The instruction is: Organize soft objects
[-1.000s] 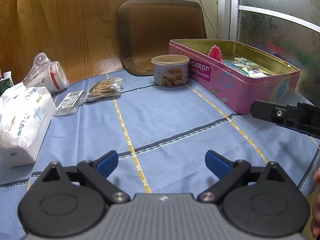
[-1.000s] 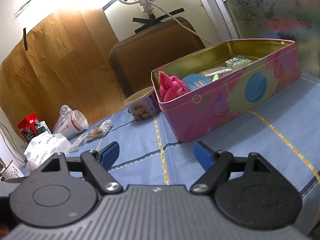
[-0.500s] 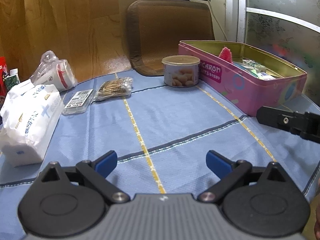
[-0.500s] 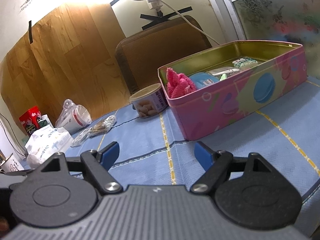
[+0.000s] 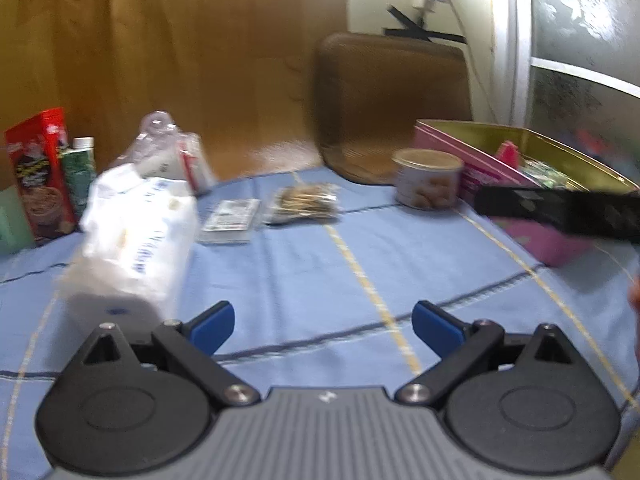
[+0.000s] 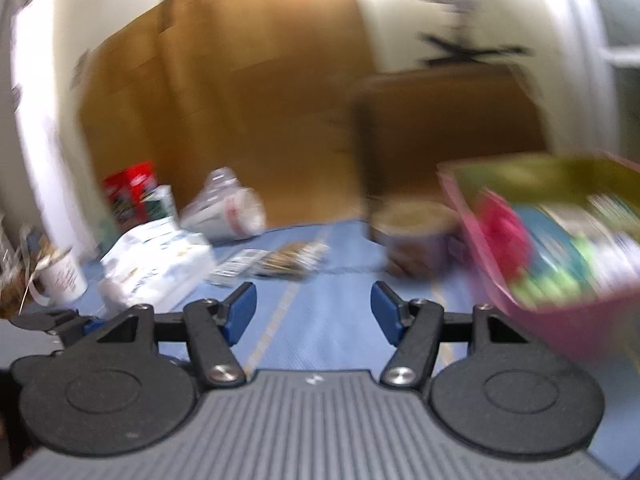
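The soft thing nearest to hand is the white tissue pack (image 5: 132, 240), lying on the blue-clothed bench (image 5: 320, 272). From the left gripper (image 5: 323, 322) it sits ahead and to the left, its near end just beyond the left fingertip, outside the gap between the blue pads. Its long axis runs away from the gripper, leaning a little to the right as it recedes, so the jaws would close across its narrow width if the gripper shifts left. The left gripper is spread wide and holds nothing.

From the right gripper (image 6: 313, 312) the same tissue pack (image 6: 160, 260) lies farther off, ahead and well to the left, with the left gripper's body between them at the frame's left edge. The right gripper is also parted and empty. The pink tin (image 6: 560, 260), already holding a pink cloth (image 6: 504, 224), lies ahead and to its right.

By this layout the left gripper is the nearer one for the pack, and the tin, ahead-right of it (image 5: 532, 176), looks the likely destination. Both views are motion-blurred, so finer detail is uncertain.
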Tool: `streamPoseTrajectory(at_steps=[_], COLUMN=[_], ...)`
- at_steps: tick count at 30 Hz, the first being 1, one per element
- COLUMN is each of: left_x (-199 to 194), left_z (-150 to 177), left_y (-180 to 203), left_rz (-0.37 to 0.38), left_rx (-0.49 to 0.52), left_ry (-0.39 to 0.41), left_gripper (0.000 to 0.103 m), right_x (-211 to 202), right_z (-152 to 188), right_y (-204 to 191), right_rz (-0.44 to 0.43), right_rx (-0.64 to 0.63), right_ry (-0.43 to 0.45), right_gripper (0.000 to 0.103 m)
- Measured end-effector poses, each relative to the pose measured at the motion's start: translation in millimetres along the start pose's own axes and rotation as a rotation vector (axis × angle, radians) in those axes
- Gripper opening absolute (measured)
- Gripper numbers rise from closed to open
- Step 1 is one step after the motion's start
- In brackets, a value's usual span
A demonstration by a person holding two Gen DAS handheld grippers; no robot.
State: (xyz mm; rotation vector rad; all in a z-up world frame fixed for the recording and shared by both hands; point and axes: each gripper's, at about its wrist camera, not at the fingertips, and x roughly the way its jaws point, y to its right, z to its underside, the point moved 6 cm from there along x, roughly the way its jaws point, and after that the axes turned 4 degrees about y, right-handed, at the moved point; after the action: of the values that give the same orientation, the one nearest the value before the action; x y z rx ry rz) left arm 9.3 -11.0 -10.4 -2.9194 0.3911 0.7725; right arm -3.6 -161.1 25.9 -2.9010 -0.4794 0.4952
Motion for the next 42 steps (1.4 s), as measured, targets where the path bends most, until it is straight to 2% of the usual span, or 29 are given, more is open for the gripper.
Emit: streamPoseTrajectory(at_steps=[5, 9, 12, 13, 15, 16, 17, 22, 24, 29, 31, 33, 34, 35, 36, 39, 41, 42], left_x=[10, 18, 24, 25, 22, 19, 18, 12, 9, 14, 20, 25, 26, 27, 28, 29, 28, 27], left_z=[1, 3, 7, 9, 10, 9, 8, 0, -4, -9, -8, -5, -4, -2, -1, 7, 6, 2], left_y=[-33, -46, -48, -47, -47, -48, -49, -55, -54, -30, -12, 8, 16, 25, 32, 49, 59, 63], left_rz=[-0.017, -0.015, -0.013, -0.014, -0.006, -0.001, 0.005, 0.051, 0.081, 0.255, 0.331, 0.391, 0.403, 0.407, 0.409, 0.413, 0.396, 0.376], left_rx=[-0.084, -0.115, -0.119, -0.120, -0.128, -0.135, -0.141, -0.209, -0.241, -0.318, -0.329, -0.317, -0.308, -0.294, -0.280, -0.248, -0.222, -0.204], left_ry=[0.004, 0.010, -0.006, -0.011, -0.008, -0.001, 0.004, 0.002, -0.008, -0.078, -0.131, -0.180, -0.196, -0.218, -0.238, -0.272, -0.279, -0.268], left_gripper=[0.099, 0.099, 0.099, 0.099, 0.098, 0.098, 0.098, 0.098, 0.093, 0.084, 0.073, 0.064, 0.064, 0.064, 0.064, 0.063, 0.056, 0.056], right_x=[87, 160, 205, 216, 222, 218, 211, 142, 102, 28, 9, -7, -10, -14, -14, -18, -22, -23], right_z=[-17, -14, -9, -6, -4, -5, -5, 12, 22, 46, 53, 58, 60, 62, 65, 72, 75, 72], right_y=[-16, -19, -6, 0, 10, 11, 13, 11, 5, 1, 6, 12, 15, 17, 17, 8, 3, 3], right_rz=[-0.069, -0.037, 0.002, 0.005, -0.037, -0.039, -0.046, -0.122, -0.156, -0.174, -0.151, -0.124, -0.118, -0.127, -0.146, -0.154, -0.146, -0.135], right_rx=[-0.080, -0.126, -0.088, -0.069, 0.012, 0.028, 0.031, 0.040, 0.017, -0.018, -0.020, -0.014, -0.003, 0.006, 0.005, -0.093, -0.163, -0.176], right_ry=[-0.111, -0.194, -0.269, -0.301, -0.320, -0.322, -0.324, -0.339, -0.338, -0.309, -0.288, -0.265, -0.259, -0.260, -0.270, -0.258, -0.241, -0.226], right_gripper=[0.066, 0.071, 0.075, 0.073, 0.062, 0.055, 0.052, 0.051, 0.051, 0.051, 0.051, 0.054, 0.056, 0.065, 0.068, 0.068, 0.045, 0.044])
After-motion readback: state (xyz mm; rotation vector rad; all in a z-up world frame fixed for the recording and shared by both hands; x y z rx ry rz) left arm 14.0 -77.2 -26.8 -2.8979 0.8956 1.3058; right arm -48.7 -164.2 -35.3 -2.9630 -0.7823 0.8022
